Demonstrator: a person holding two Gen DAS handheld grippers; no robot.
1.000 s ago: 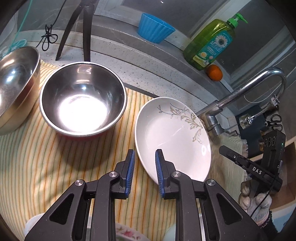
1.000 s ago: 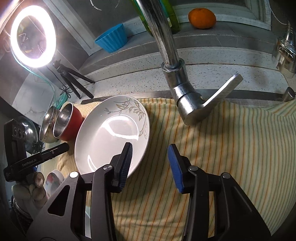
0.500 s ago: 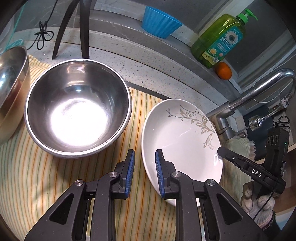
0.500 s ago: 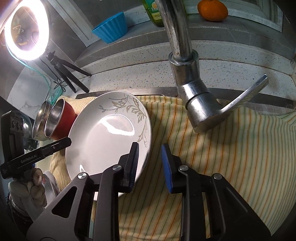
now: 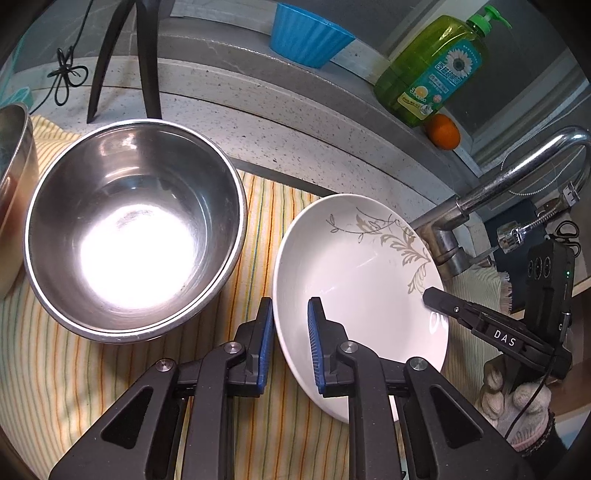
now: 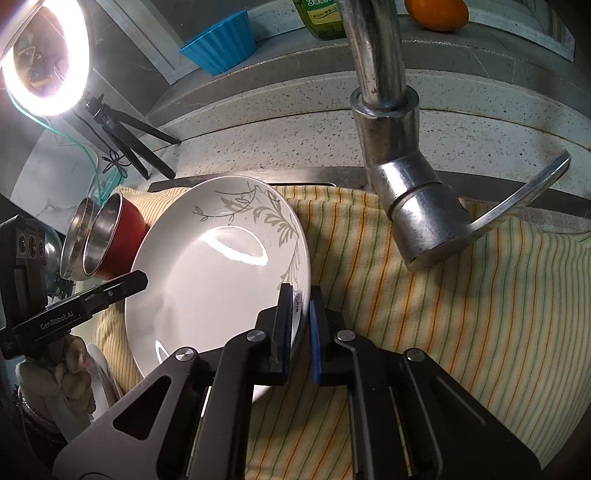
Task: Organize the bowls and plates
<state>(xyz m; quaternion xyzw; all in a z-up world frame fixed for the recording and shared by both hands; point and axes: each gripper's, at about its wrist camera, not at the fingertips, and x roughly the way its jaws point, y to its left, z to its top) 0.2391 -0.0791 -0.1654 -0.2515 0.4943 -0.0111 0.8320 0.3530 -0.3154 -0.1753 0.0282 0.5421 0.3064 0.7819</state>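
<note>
A white plate [image 5: 354,280] with a grey leaf pattern lies on the striped cloth; it also shows in the right wrist view [image 6: 218,273]. My right gripper [image 6: 301,321] is shut on the plate's right rim. My left gripper [image 5: 290,339] is partly open, its jaws straddling the plate's left rim without clamping it. A steel bowl [image 5: 133,229] with a red outside sits left of the plate; it also shows in the right wrist view [image 6: 110,240]. A second steel bowl [image 5: 14,192] stands at the far left.
A chrome faucet [image 6: 402,177] stands just right of the plate. A blue cup [image 5: 306,35], a green soap bottle [image 5: 432,70] and an orange [image 5: 443,133] sit on the back ledge. A ring-light tripod [image 5: 125,59] stands behind the bowls. The striped cloth [image 6: 461,314] covers the counter.
My right gripper has closed from wide open onto the plate's right rim. My left gripper has moved forward, so the bowl and plate look nearer; its jaws stay the same width.
</note>
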